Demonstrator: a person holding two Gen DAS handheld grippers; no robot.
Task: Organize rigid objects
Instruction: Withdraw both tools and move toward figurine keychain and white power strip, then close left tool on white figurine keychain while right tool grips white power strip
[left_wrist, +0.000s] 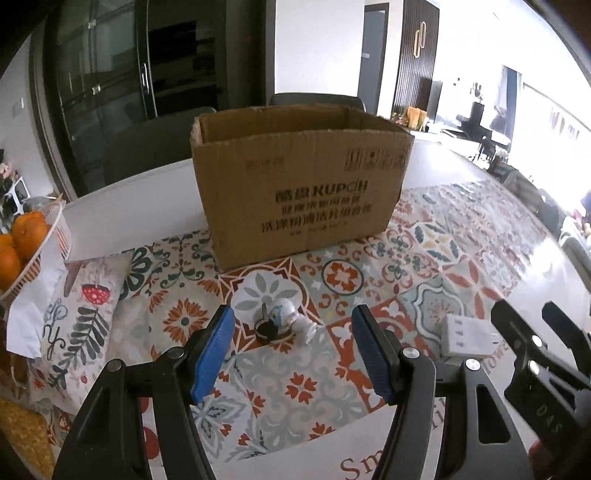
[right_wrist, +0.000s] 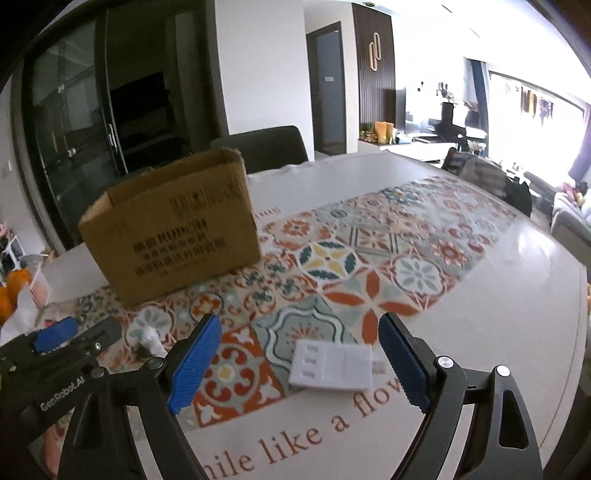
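1. I see oranges (left_wrist: 18, 240) in a basket (left_wrist: 55, 229) at the worktop's (right_wrist: 517, 295) left edge.
2. My left gripper (left_wrist: 291, 354) has its fingers spread, empty, with a small white toy figure (left_wrist: 284, 321) just beyond them.
3. The open cardboard box (left_wrist: 303, 184) stands behind.
4. My right gripper (right_wrist: 299, 362) is spread too, with a white multi-port charger (right_wrist: 332, 365) lying flat between its fingers, untouched.

The left gripper (left_wrist: 291, 343) is pointing steeply downward, its jaws standing apart with nothing pressed between the blue pads (left_wrist: 212, 354). The right gripper (right_wrist: 299, 358) is sitting just beside it, also angling down, jaws spread wide and gripping nothing.
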